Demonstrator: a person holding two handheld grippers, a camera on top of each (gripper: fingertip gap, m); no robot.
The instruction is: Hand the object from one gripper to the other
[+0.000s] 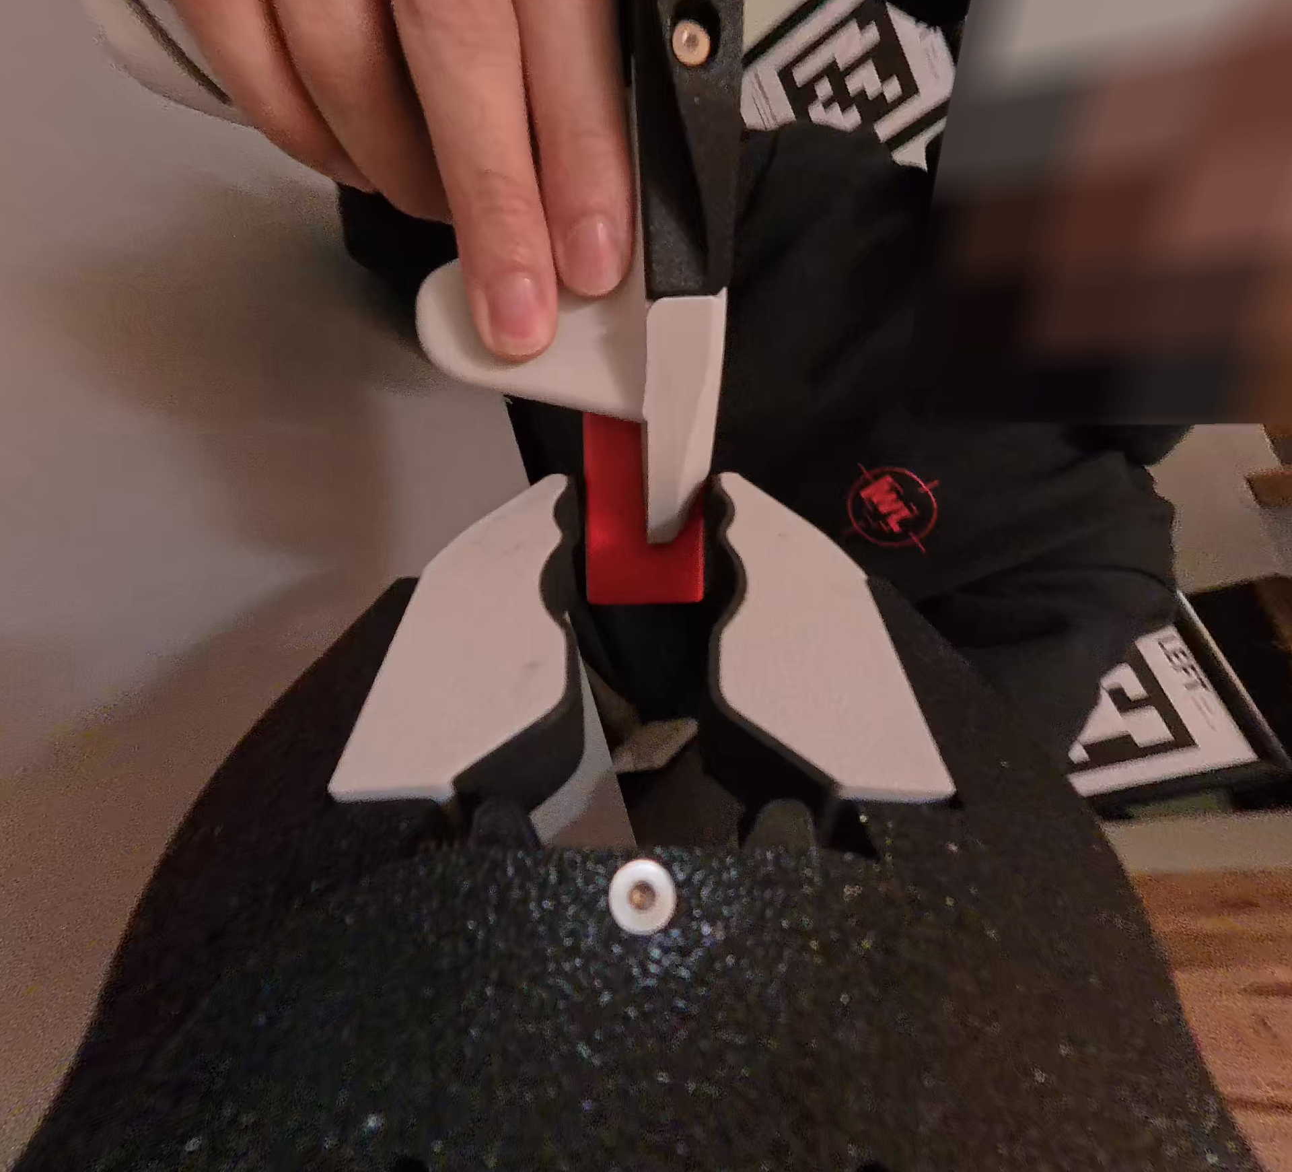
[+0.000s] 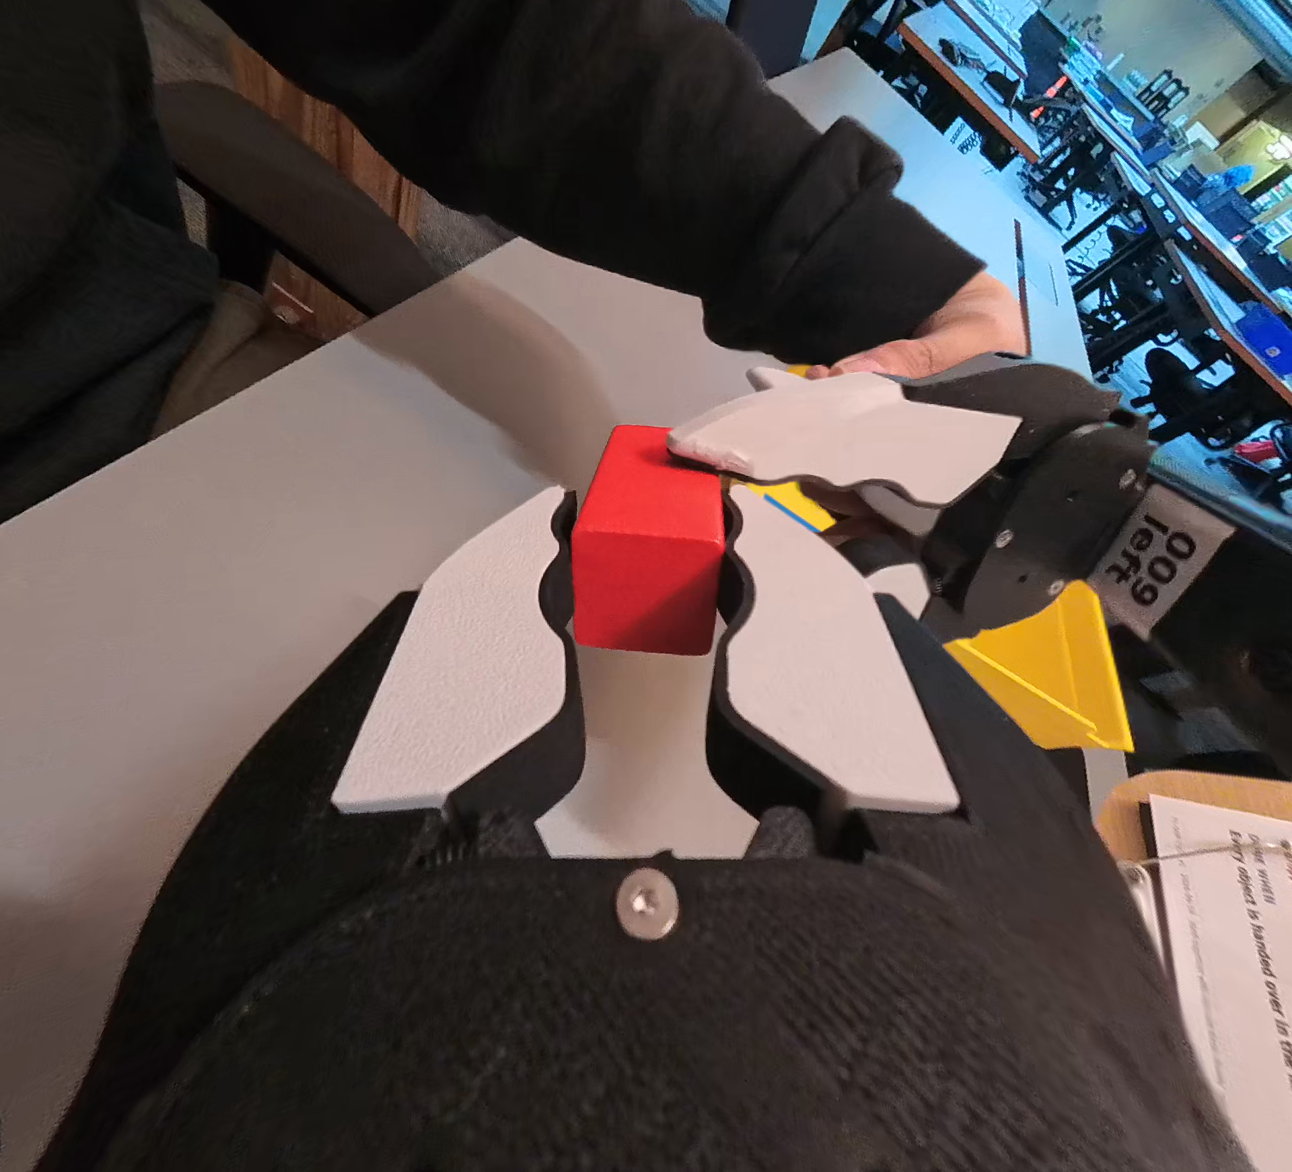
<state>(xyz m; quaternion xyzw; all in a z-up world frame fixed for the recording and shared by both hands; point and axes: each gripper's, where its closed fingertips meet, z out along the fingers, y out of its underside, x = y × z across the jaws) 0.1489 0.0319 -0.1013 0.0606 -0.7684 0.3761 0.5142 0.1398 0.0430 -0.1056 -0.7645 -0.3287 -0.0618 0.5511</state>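
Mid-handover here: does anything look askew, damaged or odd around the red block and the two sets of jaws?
Nothing stands out. The red block sits square between the right gripper jaws, and the left gripper has it from the crossing direction, one finger lying on its top face. No damage shows. The yellow bin behind looks undisturbed.

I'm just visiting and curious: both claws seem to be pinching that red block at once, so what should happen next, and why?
Probably the left claw should open and let go. The red block already sits between the right claw's fingers, which appear closed on both its sides, while the left claw's fingers press on it from another direction. With both gripping, the handover looks ready; releasing one side would finish it.
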